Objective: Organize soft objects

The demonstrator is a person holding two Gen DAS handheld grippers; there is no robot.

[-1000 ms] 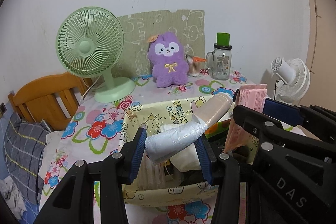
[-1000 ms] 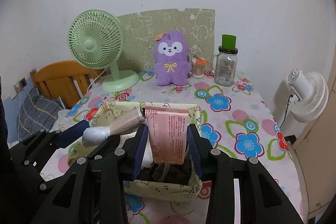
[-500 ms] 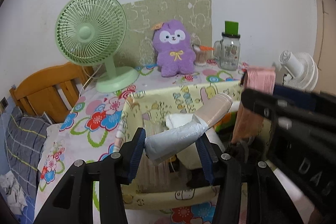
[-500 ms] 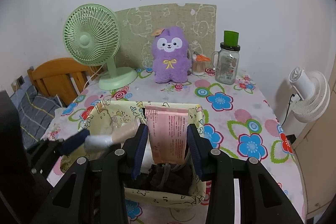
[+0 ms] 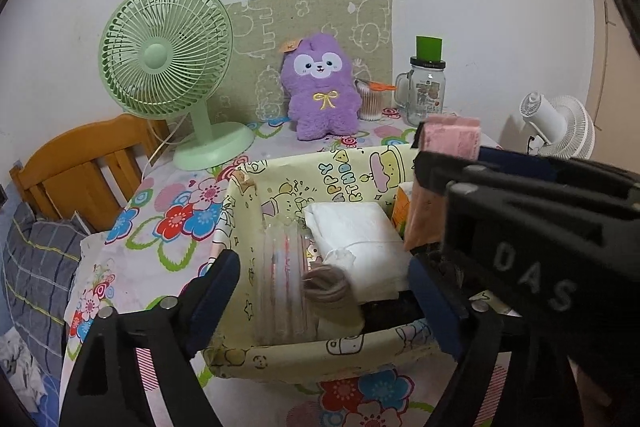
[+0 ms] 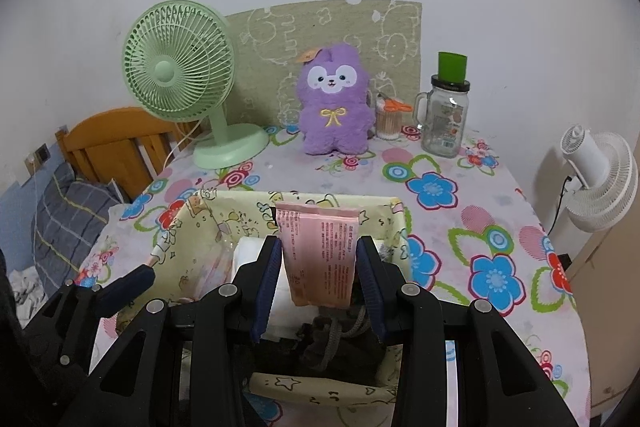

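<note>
A yellow cartoon-print fabric bin (image 5: 304,355) (image 6: 188,227) sits at the table's near side. Inside lie a white folded pack (image 5: 356,239), clear-wrapped pads (image 5: 282,279) and a beige-grey roll (image 5: 326,283), seen end-on. My left gripper (image 5: 324,291) is open and empty over the bin's front. My right gripper (image 6: 318,279) is shut on a pink soft packet (image 6: 320,255) (image 5: 448,147), held upright above the bin's right part. A purple plush (image 5: 320,87) (image 6: 334,103) stands at the back of the table.
A green desk fan (image 5: 172,67) (image 6: 184,83) stands back left, a glass jar with a green lid (image 6: 446,111) and a cup of swabs (image 6: 388,119) back right. A wooden bed frame (image 6: 116,143) lies left, a white fan (image 6: 596,179) off the right edge.
My left gripper has opened and let go of the beige-grey roll, which now lies in the bin. The right gripper still holds the pink packet above the bin.
</note>
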